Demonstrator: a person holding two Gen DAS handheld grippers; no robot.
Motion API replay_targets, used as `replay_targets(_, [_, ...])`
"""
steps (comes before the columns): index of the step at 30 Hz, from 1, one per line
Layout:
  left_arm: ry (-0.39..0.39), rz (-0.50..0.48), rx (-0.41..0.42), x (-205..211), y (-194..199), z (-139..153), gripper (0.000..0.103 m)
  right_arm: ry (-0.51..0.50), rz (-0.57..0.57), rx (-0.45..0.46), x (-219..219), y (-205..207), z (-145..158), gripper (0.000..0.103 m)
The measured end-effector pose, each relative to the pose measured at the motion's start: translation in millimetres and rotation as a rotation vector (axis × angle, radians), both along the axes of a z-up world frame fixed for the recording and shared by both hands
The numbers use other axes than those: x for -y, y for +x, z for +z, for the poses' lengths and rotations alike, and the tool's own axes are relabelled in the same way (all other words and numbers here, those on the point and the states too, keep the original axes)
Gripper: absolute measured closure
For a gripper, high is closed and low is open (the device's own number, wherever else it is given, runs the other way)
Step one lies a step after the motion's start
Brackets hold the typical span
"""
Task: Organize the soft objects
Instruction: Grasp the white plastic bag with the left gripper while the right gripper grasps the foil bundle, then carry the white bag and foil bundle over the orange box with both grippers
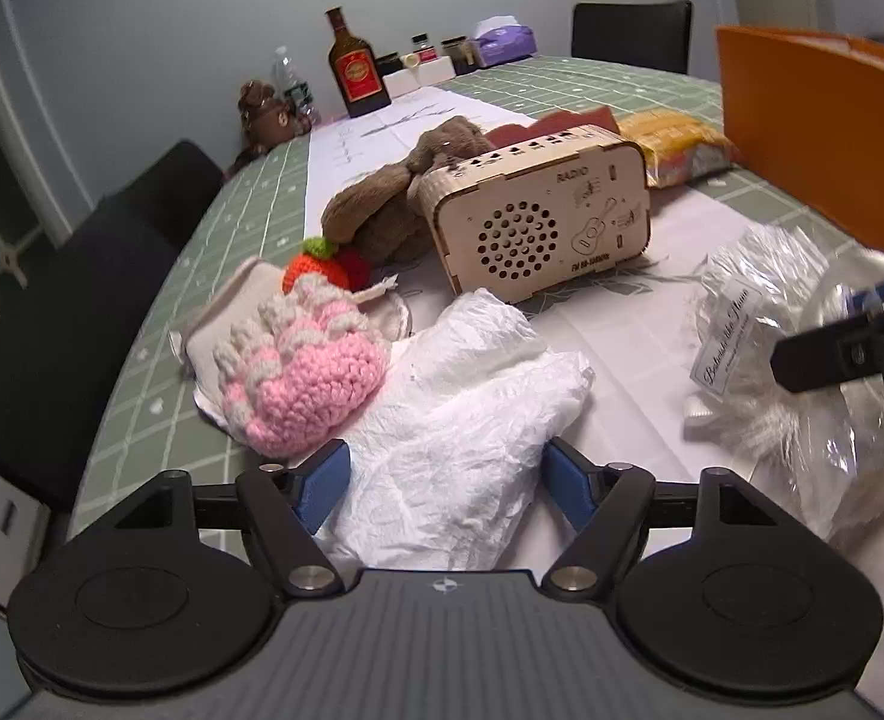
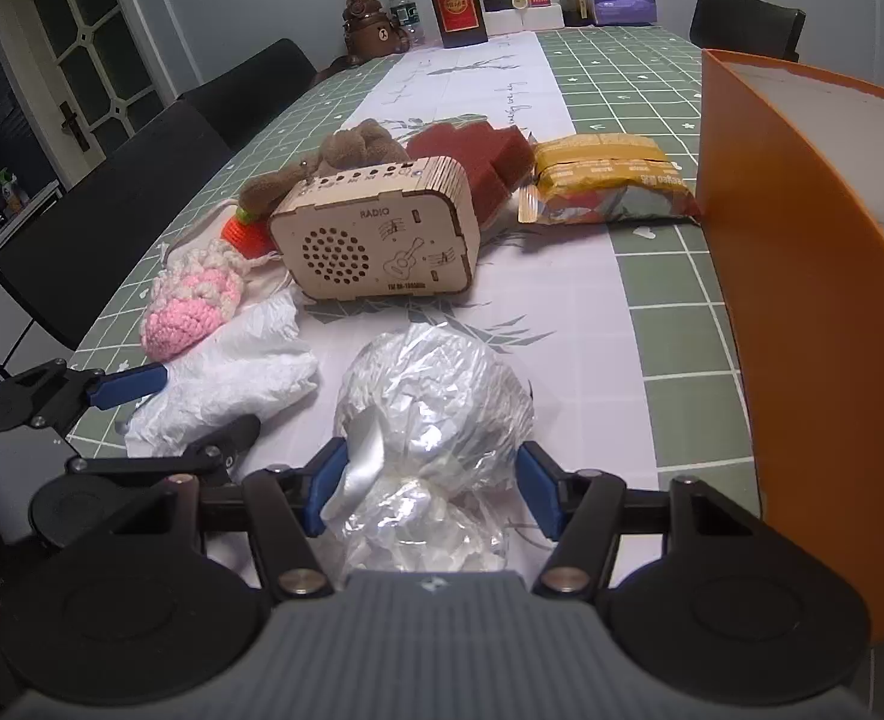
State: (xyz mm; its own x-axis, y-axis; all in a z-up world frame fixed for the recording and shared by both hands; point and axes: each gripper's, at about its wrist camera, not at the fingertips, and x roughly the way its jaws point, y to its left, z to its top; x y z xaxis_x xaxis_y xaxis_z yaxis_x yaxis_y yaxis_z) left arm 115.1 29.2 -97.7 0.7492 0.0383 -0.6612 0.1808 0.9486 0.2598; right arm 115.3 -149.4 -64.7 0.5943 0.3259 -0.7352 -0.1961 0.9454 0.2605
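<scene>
Grab step: left gripper point(image 1: 447, 474) jaws wide around white crumpled bag point(image 1: 472, 408); right gripper point(image 2: 427, 480) straddles cellophane bundle point(image 2: 436, 396), not clamped. Next: squeeze, lift toward orange box point(image 2: 802, 300).

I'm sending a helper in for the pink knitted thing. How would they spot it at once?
Start at the wooden radio in the middle of the green checked table. The pink crochet piece lies in front of it on the chair side, beside crumpled white plastic. It alone is pink yarn with cream bobbles; the crochet strawberry behind is orange.
</scene>
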Motion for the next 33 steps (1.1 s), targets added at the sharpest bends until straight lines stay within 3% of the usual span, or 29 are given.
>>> replay_targets(3, [-0.082,0.025,-0.021,-7,3,1,0.034,0.003,0.006,0.006,0,-1,-1,0.044])
replay_targets(10, [-0.036,0.055,-0.005,-3,4,1,0.072,0.001,0.024,0.011,0,-2,-2,0.046])
replay_targets(14, [-0.032,0.069,0.023,-4,0,3,0.085,0.001,0.035,0.022,0,-3,-2,0.05])
replay_targets(22, [-0.106,0.06,0.077,1,-23,32,0.089,0.022,0.045,0.029,5,-6,1,0.057])
replay_targets(33, [-0.277,0.112,0.038,-1,-42,67,0.089,-0.003,0.11,0.12,7,-21,29,0.058])
